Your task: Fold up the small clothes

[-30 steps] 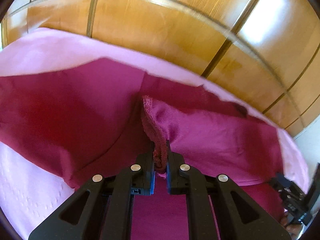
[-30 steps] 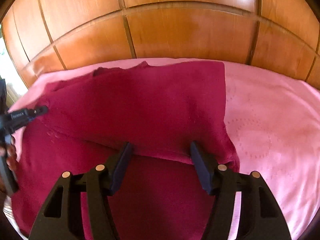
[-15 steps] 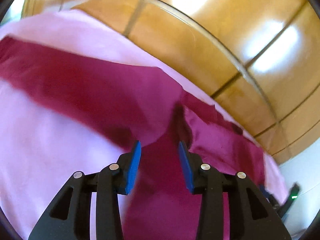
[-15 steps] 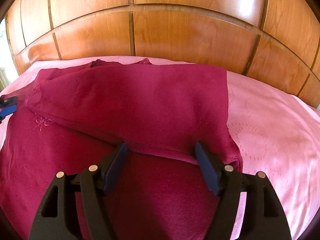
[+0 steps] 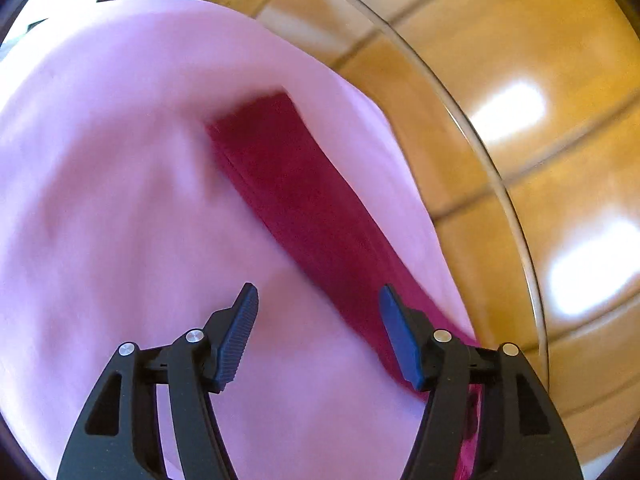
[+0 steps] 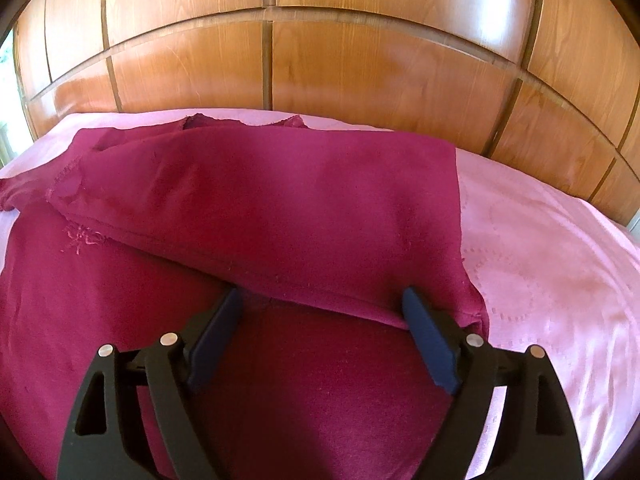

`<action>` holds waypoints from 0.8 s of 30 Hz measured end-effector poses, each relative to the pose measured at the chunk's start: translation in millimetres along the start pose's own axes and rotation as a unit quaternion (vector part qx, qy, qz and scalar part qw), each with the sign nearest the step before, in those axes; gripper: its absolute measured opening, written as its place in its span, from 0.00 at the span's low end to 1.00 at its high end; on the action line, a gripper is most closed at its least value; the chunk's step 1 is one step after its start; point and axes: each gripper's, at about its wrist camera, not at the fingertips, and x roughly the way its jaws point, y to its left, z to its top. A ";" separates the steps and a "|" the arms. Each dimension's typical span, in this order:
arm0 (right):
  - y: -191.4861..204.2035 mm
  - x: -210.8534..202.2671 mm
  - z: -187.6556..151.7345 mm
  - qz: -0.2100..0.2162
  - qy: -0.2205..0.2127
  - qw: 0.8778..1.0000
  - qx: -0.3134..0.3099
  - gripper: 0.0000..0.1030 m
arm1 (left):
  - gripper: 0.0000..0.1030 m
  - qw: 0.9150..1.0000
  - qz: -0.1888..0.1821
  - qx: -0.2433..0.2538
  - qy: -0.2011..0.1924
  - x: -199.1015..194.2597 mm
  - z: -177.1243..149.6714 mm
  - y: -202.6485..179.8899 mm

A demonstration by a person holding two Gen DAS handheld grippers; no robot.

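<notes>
While the maroon garment lies spread on the pink bedsheet below the wooden headboard, its upper part folded over the lower, the right gripper hovers at the fold's edge with jaws wide apart, having just been opening, nothing pinched between them. The left gripper has also just been opening; its blue pads stand apart over bare sheet, a maroon sleeve stretching away just beside the right-hand pad.
</notes>
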 end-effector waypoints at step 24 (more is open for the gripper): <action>-1.4 0.7 0.4 -0.001 -0.002 1.000 0.003 0.83 | 0.06 0.978 -0.102 0.182 0.004 -14.7 -32.8 -128.6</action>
